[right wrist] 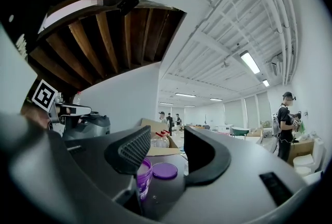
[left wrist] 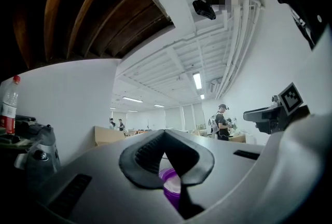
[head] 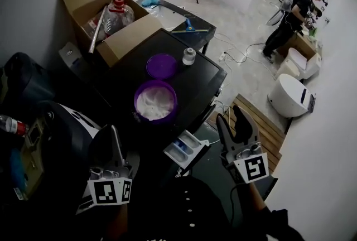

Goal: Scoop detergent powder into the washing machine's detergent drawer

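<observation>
A purple tub [head: 155, 101] of white powder stands open on the dark machine top [head: 206, 81]. Its purple lid [head: 162, 66] lies behind it, with a small white cup [head: 189, 56] to the lid's right. The white detergent drawer [head: 186, 149] is pulled out below the top's front edge. My left gripper [head: 114, 131] is held low, left of the drawer. Its jaws meet at the tips [left wrist: 165, 132] with nothing in them. The right gripper [head: 231, 117] hovers right of the drawer, open and empty [right wrist: 167, 140]. Tub [right wrist: 143, 173] and lid [right wrist: 165, 170] show between its jaws.
An open cardboard box [head: 111, 17] with a large bottle stands at the back left. A red-capped bottle [head: 11, 124] lies on clutter at far left. At the right are a wooden pallet [head: 262, 123], a white appliance [head: 290, 95] and a person [head: 295, 17].
</observation>
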Demonstrator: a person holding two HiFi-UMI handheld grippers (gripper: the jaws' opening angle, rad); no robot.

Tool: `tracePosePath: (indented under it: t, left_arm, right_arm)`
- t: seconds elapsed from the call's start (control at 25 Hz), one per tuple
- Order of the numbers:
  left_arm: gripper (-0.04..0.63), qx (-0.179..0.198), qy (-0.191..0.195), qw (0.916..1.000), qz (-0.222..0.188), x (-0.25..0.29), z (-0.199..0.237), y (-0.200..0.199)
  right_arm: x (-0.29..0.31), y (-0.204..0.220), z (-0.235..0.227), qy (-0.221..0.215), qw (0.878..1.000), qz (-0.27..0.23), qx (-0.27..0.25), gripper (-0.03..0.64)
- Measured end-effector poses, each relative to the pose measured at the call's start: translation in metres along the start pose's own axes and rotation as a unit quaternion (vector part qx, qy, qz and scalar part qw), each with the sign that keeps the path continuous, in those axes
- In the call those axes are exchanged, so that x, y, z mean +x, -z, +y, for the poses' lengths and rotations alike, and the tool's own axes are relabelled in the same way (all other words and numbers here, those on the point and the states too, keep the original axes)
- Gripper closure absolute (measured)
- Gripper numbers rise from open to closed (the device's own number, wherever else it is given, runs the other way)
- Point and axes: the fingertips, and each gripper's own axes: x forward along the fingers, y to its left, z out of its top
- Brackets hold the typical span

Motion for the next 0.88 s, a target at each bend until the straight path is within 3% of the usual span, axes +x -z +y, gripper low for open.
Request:
tracePosePath:
  t: [0.28,0.6,0.72,0.88]
  left_arm:
    - [0.589,0.003,-0.026,0.9996,0.013,0.002,0.005,0.006]
    - [0.589,0.001,-0.028,0.9993,0.023,0.009,0.034,0.014]
    - [0.589,0.007,-0.025,0.9993,0.026,0.011,0.045,0.016]
    - [0.589,0.008,-0.022,0.9991,0.035,0.009,0.057,0.026]
  right_arm:
    - [0.025,0.010,0.005,-0.050,0.999,0.011,0.002,0.417]
    - [0.059,0.040,0.050,-0.134,0.988,0.063,-0.031,0.417]
    - [0.069,0.060,0.074,-0.183,0.976,0.103,-0.058,0.417]
    - [0.079,0.091,0.106,-0.254,0.948,0.162,-0.101,0.416]
